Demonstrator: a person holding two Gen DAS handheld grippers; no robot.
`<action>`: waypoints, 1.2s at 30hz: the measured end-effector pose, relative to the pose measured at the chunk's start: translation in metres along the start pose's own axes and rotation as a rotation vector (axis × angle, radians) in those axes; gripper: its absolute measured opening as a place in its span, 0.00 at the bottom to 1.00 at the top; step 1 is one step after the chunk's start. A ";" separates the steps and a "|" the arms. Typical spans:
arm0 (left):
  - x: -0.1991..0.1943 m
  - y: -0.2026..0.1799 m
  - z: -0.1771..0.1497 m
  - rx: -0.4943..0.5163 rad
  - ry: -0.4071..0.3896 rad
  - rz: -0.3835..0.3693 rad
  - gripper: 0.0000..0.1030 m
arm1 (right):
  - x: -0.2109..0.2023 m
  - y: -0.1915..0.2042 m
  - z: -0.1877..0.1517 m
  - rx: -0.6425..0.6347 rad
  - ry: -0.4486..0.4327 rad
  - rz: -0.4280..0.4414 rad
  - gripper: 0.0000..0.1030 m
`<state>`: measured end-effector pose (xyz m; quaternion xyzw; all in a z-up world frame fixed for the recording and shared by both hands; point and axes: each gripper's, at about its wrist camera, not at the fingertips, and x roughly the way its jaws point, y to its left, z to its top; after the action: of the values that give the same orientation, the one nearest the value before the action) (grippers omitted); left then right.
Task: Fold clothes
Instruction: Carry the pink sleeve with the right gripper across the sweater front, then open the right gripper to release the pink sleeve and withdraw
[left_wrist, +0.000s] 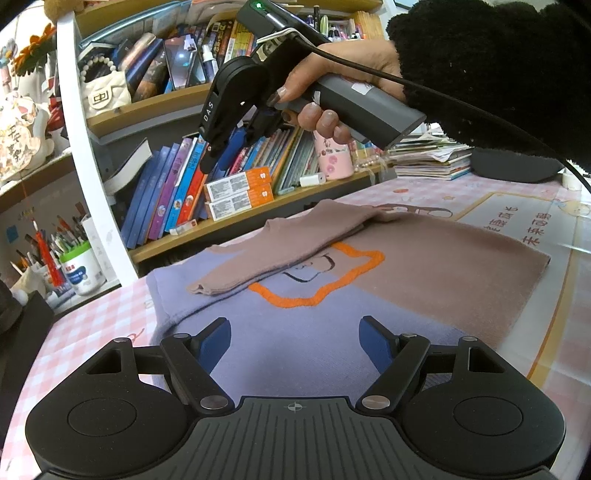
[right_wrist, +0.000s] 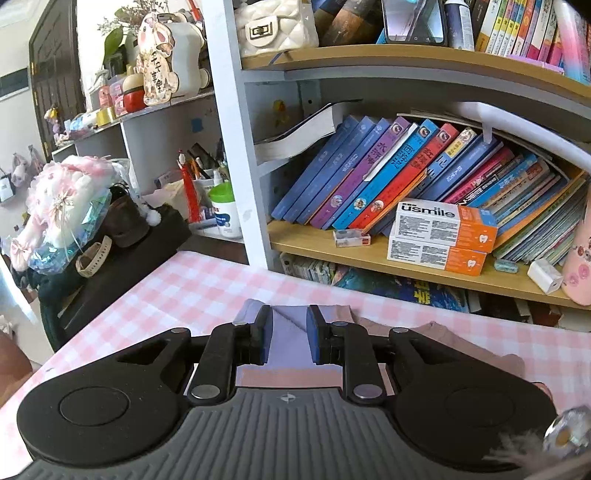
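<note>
We counted one garment, a sweater (left_wrist: 369, 295) in lilac and dusty pink, lying flat on the pink-checked table (left_wrist: 92, 325). One sleeve (left_wrist: 280, 251) was folded across its chest, covering part of an orange-outlined motif (left_wrist: 317, 277). In the left wrist view the sweater's long axis ran from the near left to the far right, with the lilac half nearer the camera and the pink half reaching towards the far edge of the table.

We counted two grippers. The left gripper (left_wrist: 295, 343) hovered over the lilac cloth with its blue pads wide apart and nothing between them. The right gripper (left_wrist: 221, 155), held in the person's right hand (left_wrist: 332, 92), hung well above the sweater in front of the bookshelf (left_wrist: 221, 229); seen from its own camera, the right gripper (right_wrist: 290, 341) had its pads parted by a narrow gap, with cloth visible through the gap but not clamped.

Two orange-and-white toothpaste boxes (right_wrist: 443, 236) sat stacked on the lower shelf, beside one row of leaning books (right_wrist: 388, 173) (too many to count with certainty). One white quilted handbag (right_wrist: 275, 26) stood on the upper shelf.

The near hem of the sweater was hidden behind the left gripper body, and the right wrist view showed only a small strip of cloth, so the garment's full outline could not be made out.
</note>
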<state>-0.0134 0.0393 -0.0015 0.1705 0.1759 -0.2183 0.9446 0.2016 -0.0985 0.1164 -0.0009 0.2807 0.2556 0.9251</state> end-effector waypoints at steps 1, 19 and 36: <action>0.000 0.001 0.000 -0.005 -0.001 0.002 0.76 | 0.001 -0.001 -0.001 0.005 0.004 0.007 0.19; -0.002 0.020 -0.002 -0.125 -0.002 0.061 0.76 | 0.007 -0.041 -0.046 0.101 0.083 0.005 0.19; -0.002 0.019 -0.002 -0.119 0.002 0.085 0.76 | -0.016 -0.037 -0.053 0.079 0.071 0.046 0.26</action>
<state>-0.0064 0.0566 0.0025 0.1216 0.1823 -0.1669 0.9613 0.1797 -0.1461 0.0747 0.0332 0.3230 0.2653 0.9078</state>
